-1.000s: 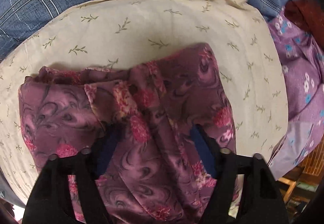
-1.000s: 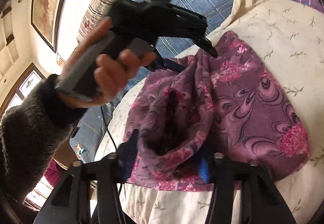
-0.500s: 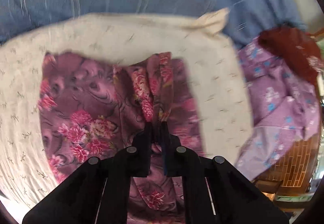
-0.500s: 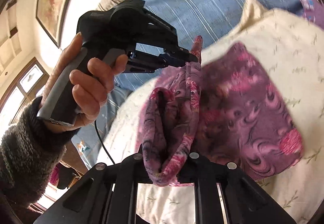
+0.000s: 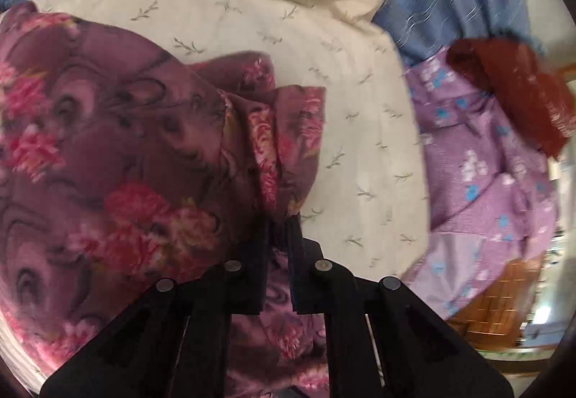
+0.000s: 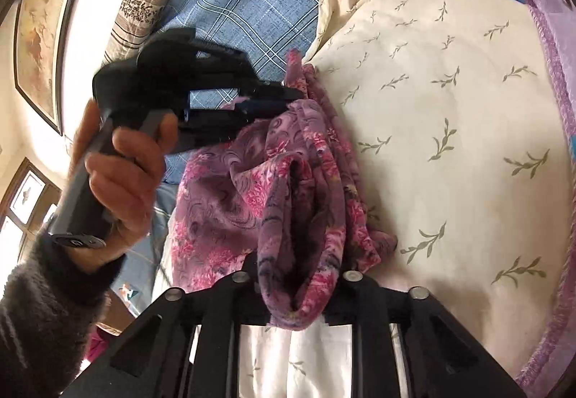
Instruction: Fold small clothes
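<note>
Both grippers pinch the purple flowery garment (image 5: 118,146) over the cream pillow (image 5: 360,146). The left gripper (image 5: 279,221) is clamped tight; the right gripper (image 6: 297,275), whose jaws just opened a little, holds a thick fold.

Both fisheye views bend straight lines hard toward a dark circular rim. In the right wrist view, daylight pours from the wood-framed windows (image 6: 25,203) at lower left and washes the pale wall (image 6: 90,48) nearly white; the cream leaf-print pillow (image 6: 450,117) is evenly lit with soft shadows. The black handheld left gripper (image 6: 288,99) is motion-smeared. The left wrist view is dimmer and warmer, its right side, with the rust-red cloth (image 5: 511,88), blurred.
</note>
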The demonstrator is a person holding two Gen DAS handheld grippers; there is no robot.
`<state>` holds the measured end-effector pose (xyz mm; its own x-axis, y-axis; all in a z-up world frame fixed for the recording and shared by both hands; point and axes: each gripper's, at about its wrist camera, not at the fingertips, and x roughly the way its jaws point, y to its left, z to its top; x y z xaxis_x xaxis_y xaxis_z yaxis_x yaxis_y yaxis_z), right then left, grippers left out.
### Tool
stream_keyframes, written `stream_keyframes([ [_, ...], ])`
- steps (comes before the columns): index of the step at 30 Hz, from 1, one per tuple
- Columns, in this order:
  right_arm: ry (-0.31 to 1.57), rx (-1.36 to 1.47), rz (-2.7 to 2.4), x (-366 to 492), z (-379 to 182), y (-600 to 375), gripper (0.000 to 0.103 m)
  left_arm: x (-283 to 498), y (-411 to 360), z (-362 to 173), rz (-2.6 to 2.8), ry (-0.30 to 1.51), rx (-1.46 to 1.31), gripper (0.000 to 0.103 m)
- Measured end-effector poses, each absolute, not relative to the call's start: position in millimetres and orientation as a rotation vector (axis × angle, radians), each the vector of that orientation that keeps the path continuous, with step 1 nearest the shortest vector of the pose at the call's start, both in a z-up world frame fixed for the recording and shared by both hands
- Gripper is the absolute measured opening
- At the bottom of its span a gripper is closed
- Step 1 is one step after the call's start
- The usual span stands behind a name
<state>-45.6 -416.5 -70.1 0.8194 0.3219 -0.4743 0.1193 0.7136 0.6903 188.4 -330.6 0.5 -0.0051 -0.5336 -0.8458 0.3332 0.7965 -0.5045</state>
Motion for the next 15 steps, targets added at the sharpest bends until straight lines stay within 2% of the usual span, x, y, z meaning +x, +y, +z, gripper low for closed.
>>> stream_keyframes([
  [2, 0.628, 0.73, 0.112, -49.7, -60.6, -417.2, 0.028, 188.1, -309.8, 27.8, -0.721, 1.359, -0.222, 0.007],
  [3, 0.616, 0.704, 0.093, -56.7, -52.8, -418.4, 0.029, 188.7, -290.6, 47.4, -0.745, 1.296, -0.265, 0.01],
  [5, 0.542, 0.69, 0.044, -68.1, -33.6, -432.1, 0.032, 190.5, -254.1, 70.3, -0.715, 1.187, -0.302, 0.034],
  [6, 0.506, 0.694, 0.026, -72.5, -25.4, -436.6, 0.033, 190.9, -236.5, 76.6, -0.665, 1.144, -0.3, 0.06],
  [7, 0.468, 0.692, 0.022, -71.0, -13.1, -443.5, 0.034, 190.7, -219.9, 79.6, -0.617, 1.107, -0.297, 0.064],
  [9, 0.474, 0.655, 0.051, -48.2, 11.7, -448.4, 0.036, 190.9, -195.9, 71.0, -0.593, 1.115, -0.318, 0.064],
  [10, 0.506, 0.634, 0.081, -33.5, 20.3, -445.2, 0.043, 192.5, -187.5, 63.4, -0.601, 1.142, -0.344, 0.064],
  [15, 0.686, 0.654, 0.134, 69.6, 24.3, -440.5, 0.044, 188.1, -185.3, 28.1, -0.596, 1.235, -0.36, 0.064],
])
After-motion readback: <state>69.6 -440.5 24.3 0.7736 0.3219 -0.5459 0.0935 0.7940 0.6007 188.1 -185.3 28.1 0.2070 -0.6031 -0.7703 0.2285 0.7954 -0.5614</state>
